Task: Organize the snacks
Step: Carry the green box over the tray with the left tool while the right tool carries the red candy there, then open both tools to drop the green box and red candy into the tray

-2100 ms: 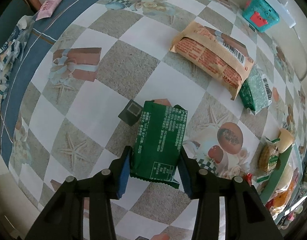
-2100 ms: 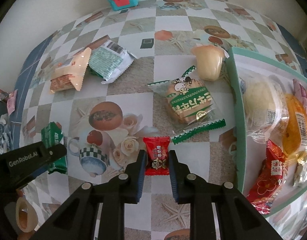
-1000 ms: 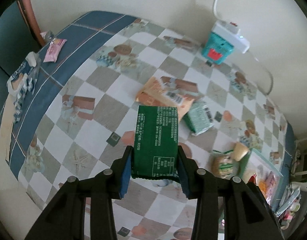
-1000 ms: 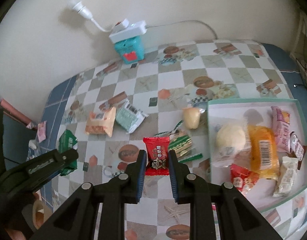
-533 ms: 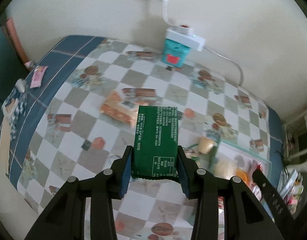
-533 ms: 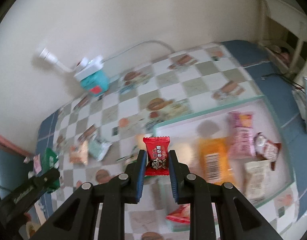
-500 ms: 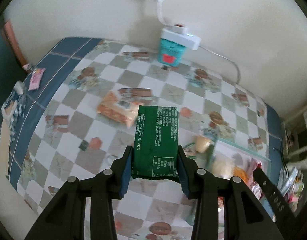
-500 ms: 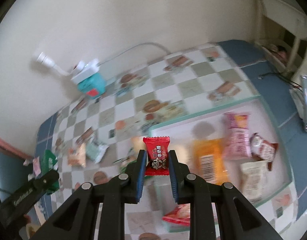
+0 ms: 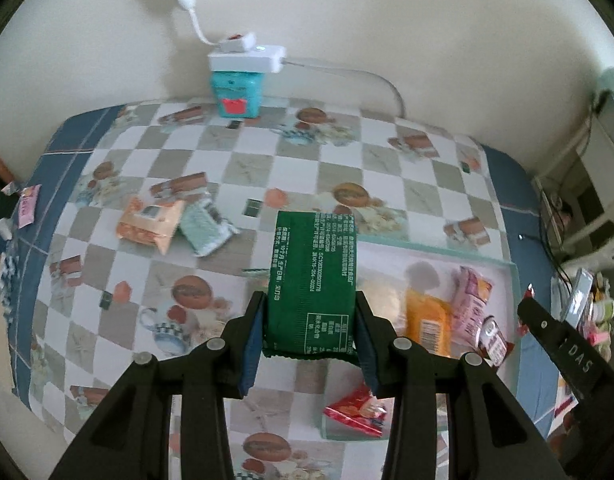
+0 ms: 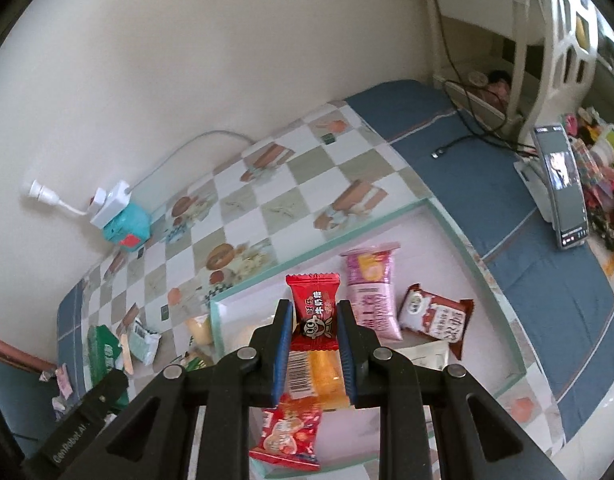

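Note:
My left gripper (image 9: 310,320) is shut on a dark green snack packet (image 9: 313,280), held in the air above the table near the left side of the tray (image 9: 503,266). My right gripper (image 10: 313,338) is shut on a small red candy packet (image 10: 315,312) and hangs over the tray (image 10: 459,240). Several snacks lie in the tray: an orange packet (image 9: 427,316), a pink packet (image 10: 371,292), a brown-red packet (image 10: 437,320) and a red packet (image 10: 291,432). An orange packet (image 9: 151,226) and a pale green packet (image 9: 207,230) lie on the checkered tablecloth at left.
A teal box with a white power strip on top (image 9: 239,80) stands against the back wall. A phone on a stand (image 10: 563,188) and a black cable (image 10: 463,140) are on the blue cloth to the right. A small pink packet (image 9: 27,204) lies at the table's left edge.
Both grippers have swung to the right with their packets. The tray has come under the right gripper and close to the left one. The loose snacks have slid to the left of both views.

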